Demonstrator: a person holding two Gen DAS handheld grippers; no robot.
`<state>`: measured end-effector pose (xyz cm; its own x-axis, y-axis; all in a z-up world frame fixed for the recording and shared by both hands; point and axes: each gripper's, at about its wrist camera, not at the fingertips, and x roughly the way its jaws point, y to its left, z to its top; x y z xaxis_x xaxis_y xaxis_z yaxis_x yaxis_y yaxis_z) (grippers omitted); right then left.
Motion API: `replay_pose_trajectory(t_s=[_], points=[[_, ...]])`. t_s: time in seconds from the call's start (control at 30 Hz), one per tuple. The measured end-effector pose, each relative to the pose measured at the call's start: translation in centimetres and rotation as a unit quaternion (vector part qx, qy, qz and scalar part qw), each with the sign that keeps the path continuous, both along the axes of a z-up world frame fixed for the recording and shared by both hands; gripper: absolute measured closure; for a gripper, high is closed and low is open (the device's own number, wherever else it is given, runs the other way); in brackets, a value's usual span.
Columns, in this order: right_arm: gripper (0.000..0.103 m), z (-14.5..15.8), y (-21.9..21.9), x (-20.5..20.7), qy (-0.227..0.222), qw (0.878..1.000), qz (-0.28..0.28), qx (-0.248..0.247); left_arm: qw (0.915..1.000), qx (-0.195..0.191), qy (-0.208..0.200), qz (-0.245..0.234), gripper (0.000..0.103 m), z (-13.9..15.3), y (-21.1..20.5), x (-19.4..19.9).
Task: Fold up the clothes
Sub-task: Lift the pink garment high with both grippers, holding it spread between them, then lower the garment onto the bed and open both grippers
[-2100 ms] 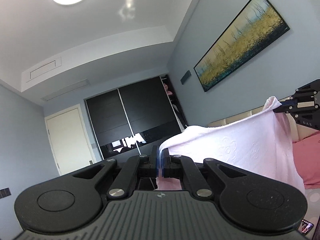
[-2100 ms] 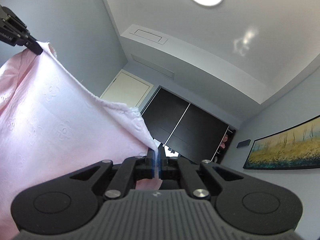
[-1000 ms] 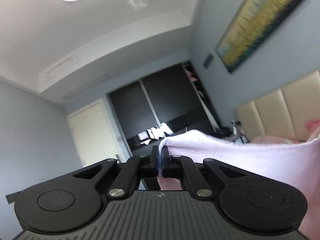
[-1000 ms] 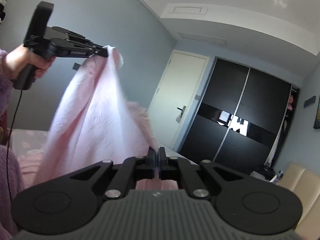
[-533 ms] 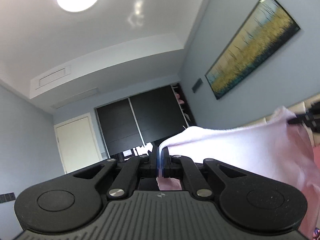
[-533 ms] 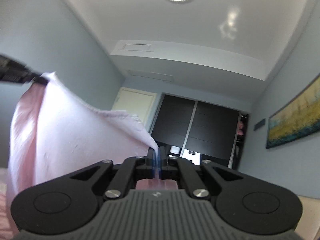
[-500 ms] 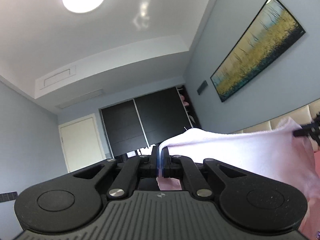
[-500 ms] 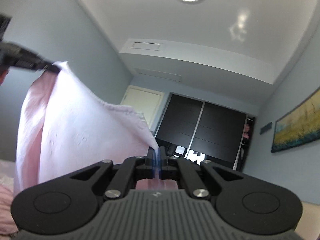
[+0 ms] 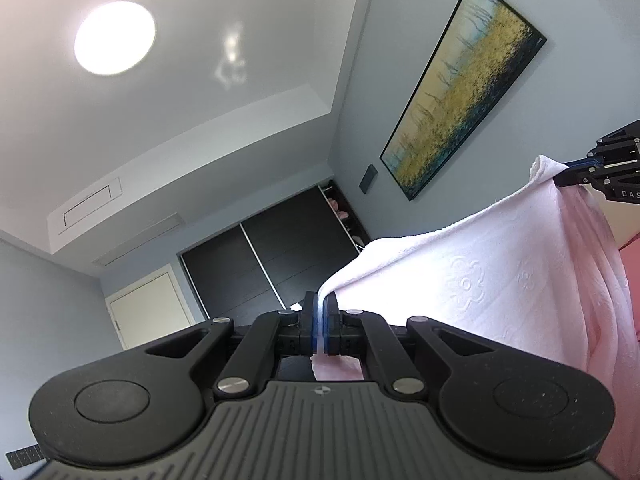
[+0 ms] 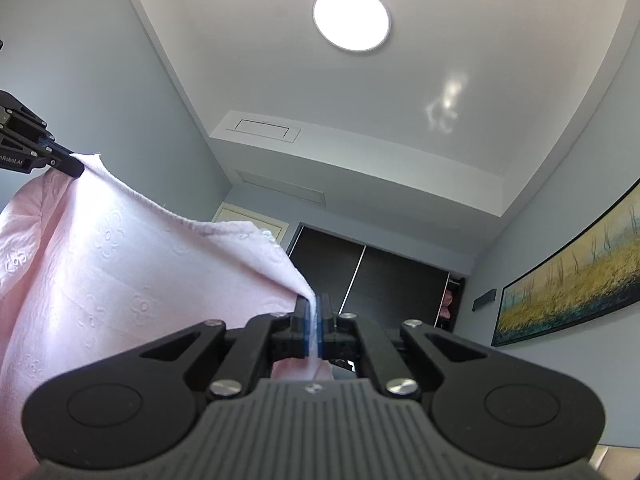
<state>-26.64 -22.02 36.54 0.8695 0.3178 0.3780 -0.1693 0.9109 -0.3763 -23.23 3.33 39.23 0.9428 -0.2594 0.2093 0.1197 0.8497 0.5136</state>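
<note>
A pale pink cloth with an embossed flower pattern [image 9: 500, 280] hangs spread in the air between both grippers. My left gripper [image 9: 320, 312] is shut on one top corner, the fabric pinched between its blue pads. The right gripper [image 9: 568, 170] shows at the right edge of the left wrist view, clamped on the other corner. In the right wrist view the same cloth [image 10: 120, 272] drapes down to the left from my right gripper [image 10: 316, 312], which is shut on its corner. The left gripper [image 10: 74, 166] shows there at the far left, holding the far corner. The cloth's lower part is out of sight.
Both cameras tilt up at the ceiling with a round lamp [image 9: 115, 39] and a vent [image 10: 262, 127]. A dark sliding wardrobe [image 9: 276, 264] and a white door [image 9: 148, 312] stand ahead. A long painting [image 9: 460, 88] hangs on the right wall above pink bedding [image 9: 630, 264].
Both grippers have swung upward and apart, keeping their hold. The cloth, bunched a second ago, now hangs stretched between them along its top edge.
</note>
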Motion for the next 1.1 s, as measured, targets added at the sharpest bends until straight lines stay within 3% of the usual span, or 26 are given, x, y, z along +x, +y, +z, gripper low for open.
replay_pose_trajectory(t_s=[0.17,0.3,0.47,0.67,0.87,1.1], points=[[0.099,1.2,-0.6,-2.9,-0.034,0.999,-0.001,-0.002,0.9998,0.014,-0.01,-0.011,0.102,0.3,-0.3,-1.8],[0.099,1.3,-0.5,-2.8,-0.047,0.999,-0.009,-0.014,0.9997,0.004,0.019,-0.018,0.102,0.0,0.2,-0.4],[0.099,0.1,0.0,1.9,0.014,0.999,-0.014,-0.026,0.9961,0.026,0.085,0.002,0.102,-2.7,0.1,5.5],[0.099,-2.5,1.1,11.2,0.105,0.993,-0.033,-0.033,0.9852,0.054,0.162,0.018,0.102,-6.5,-0.3,16.5],[0.099,-6.8,2.8,24.2,0.209,0.975,-0.051,-0.045,0.9624,0.092,0.254,0.032,0.102,-12.7,-1.8,30.7],[0.099,-17.3,4.8,42.4,0.354,0.93,-0.08,-0.055,0.9206,0.099,0.375,0.046,0.102,-24.4,-2.3,47.6]])
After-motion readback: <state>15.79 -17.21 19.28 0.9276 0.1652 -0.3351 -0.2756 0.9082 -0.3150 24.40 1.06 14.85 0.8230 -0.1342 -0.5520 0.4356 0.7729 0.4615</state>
